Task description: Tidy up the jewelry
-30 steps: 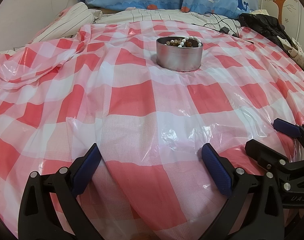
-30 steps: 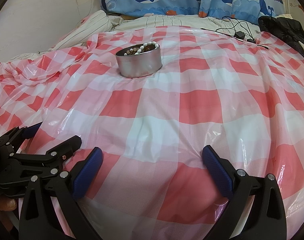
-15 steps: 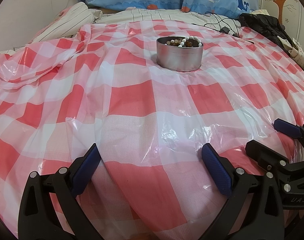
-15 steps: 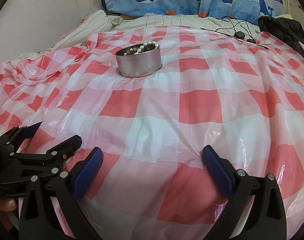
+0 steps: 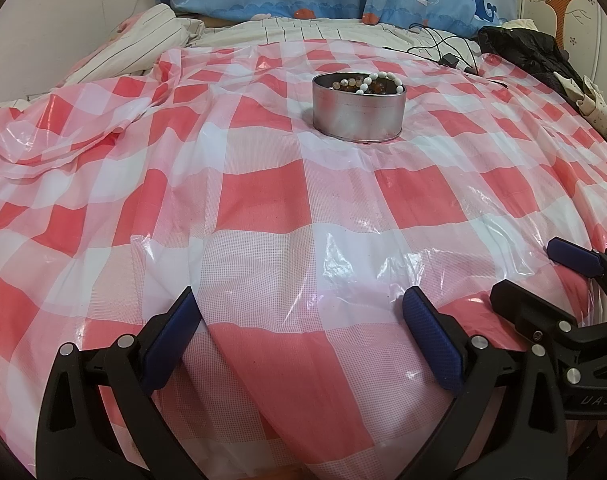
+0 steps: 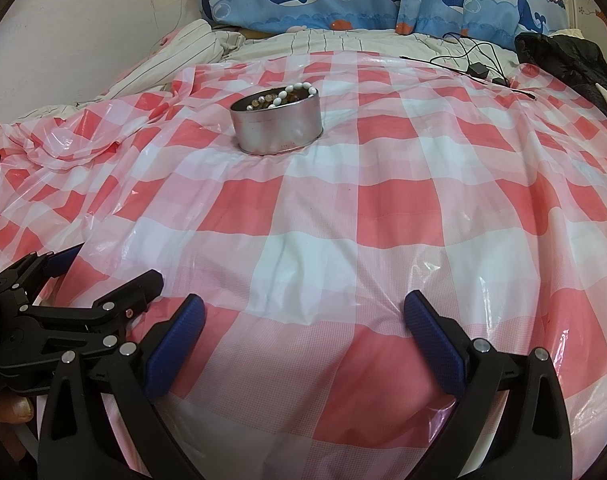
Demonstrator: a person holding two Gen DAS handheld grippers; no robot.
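Both grippers, left [image 5: 299, 328] and right [image 6: 303, 330], hover low over the checked sheet [image 5: 263, 200], jaws apart and empty. The tin [image 5: 358, 114] sits well ahead mid-bed, beads [image 5: 377, 80] heaped inside, one white strand draped over its rim, likely because the tin is full.

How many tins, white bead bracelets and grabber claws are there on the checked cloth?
Silver tin: 1
White bead bracelet draped on the tin's rim: 1
Grabber claws: 2, the left gripper and the right gripper, both open and empty
Total: 4
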